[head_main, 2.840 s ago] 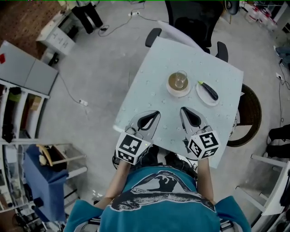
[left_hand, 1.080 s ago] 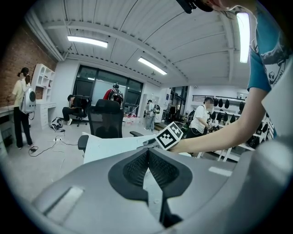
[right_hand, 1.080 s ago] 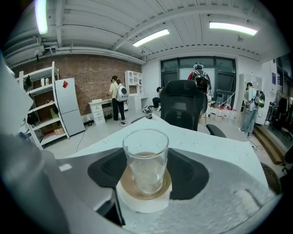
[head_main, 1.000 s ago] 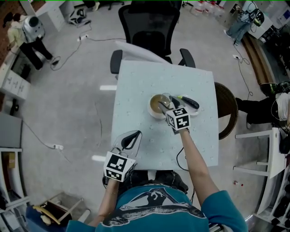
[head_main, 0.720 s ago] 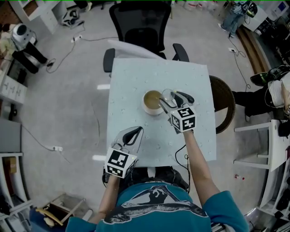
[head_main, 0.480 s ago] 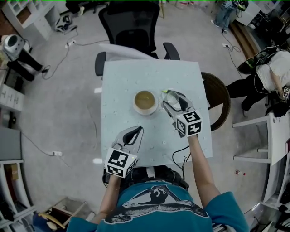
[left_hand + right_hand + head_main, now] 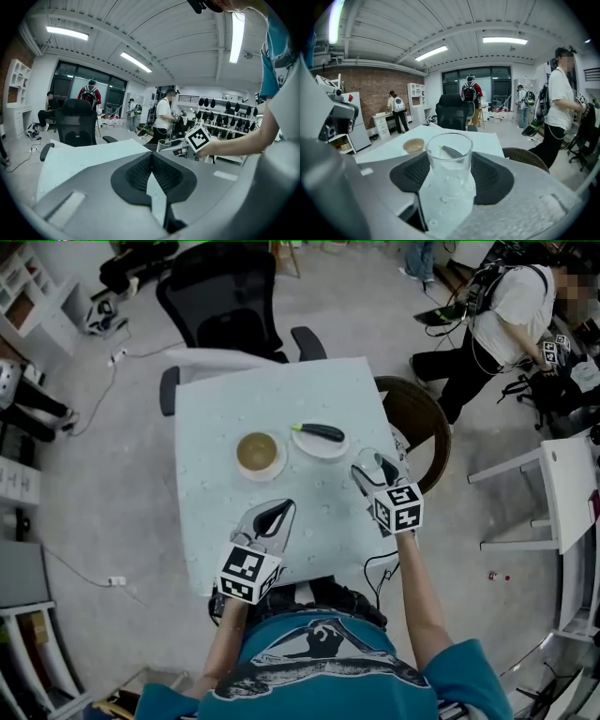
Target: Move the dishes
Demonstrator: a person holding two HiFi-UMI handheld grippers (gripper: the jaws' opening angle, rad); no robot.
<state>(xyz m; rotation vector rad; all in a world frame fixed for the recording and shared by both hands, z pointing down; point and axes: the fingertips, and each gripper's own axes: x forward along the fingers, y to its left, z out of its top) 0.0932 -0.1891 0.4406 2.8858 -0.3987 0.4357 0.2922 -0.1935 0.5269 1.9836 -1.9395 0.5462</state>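
Observation:
A clear drinking glass point(image 7: 449, 157) stands upright between the jaws of my right gripper point(image 7: 450, 174), which is shut on it. In the head view that right gripper point(image 7: 377, 470) hovers over the pale table point(image 7: 211, 409) near its right edge. A tan bowl point(image 7: 259, 454) sits mid-table; it shows small in the right gripper view as the bowl point(image 7: 414, 146). To its right a white plate point(image 7: 321, 444) carries a dark eggplant point(image 7: 322, 432). My left gripper point(image 7: 270, 516) rests at the table's near edge, shut and holding nothing, its pads point(image 7: 140, 171) pressed together.
A black office chair point(image 7: 220, 296) stands at the table's far side. A round wicker seat point(image 7: 412, 423) is tucked at the right edge. A person point(image 7: 502, 310) stands at the far right beside a white desk point(image 7: 572, 479).
My right gripper closed on the glass that stood in the bowl, lifted it out and carried it right and toward me. The left gripper stayed put.

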